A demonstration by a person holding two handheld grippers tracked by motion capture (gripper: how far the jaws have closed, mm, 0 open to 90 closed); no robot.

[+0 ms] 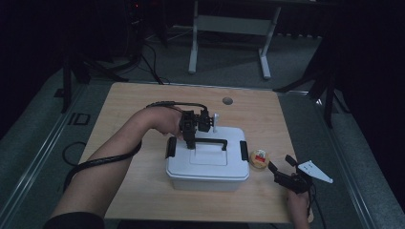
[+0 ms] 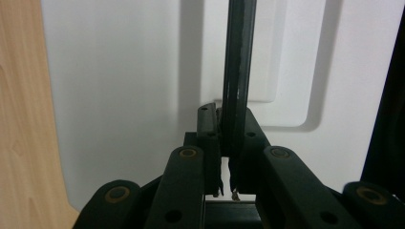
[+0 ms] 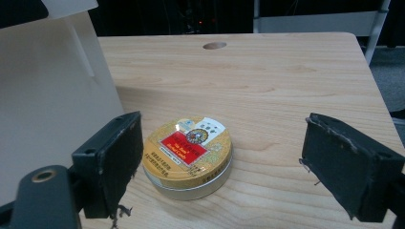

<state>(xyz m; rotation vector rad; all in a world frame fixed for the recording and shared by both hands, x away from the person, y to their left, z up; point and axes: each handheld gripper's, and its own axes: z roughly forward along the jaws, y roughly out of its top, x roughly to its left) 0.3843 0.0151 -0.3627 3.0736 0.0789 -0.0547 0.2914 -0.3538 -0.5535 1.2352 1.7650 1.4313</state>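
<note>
The white storage box (image 1: 208, 164) sits in the middle of the wooden table (image 1: 138, 102), lid on, black latches at its 3 and 9 o'clock ends. Its black carry handle (image 1: 210, 141) runs across the lid, and I have my left gripper (image 1: 189, 142) clamped tight on the handle's 9 o'clock end; in the left gripper view the bar (image 2: 237, 71) runs straight up between my pinched jaws, so the grip is narrow and firm, good for lifting the lid or steadying the box. Just beside the box, at its 3 o'clock side, lies a small round gold tin (image 3: 188, 155) with a red label, flat on the wood. My right gripper (image 1: 281, 168) hangs near the table's 5 o'clock corner, jaws spread wide and holding nothing, aimed so the tin lies just ahead of the gap. I judge that tin is meant for the box.
</note>
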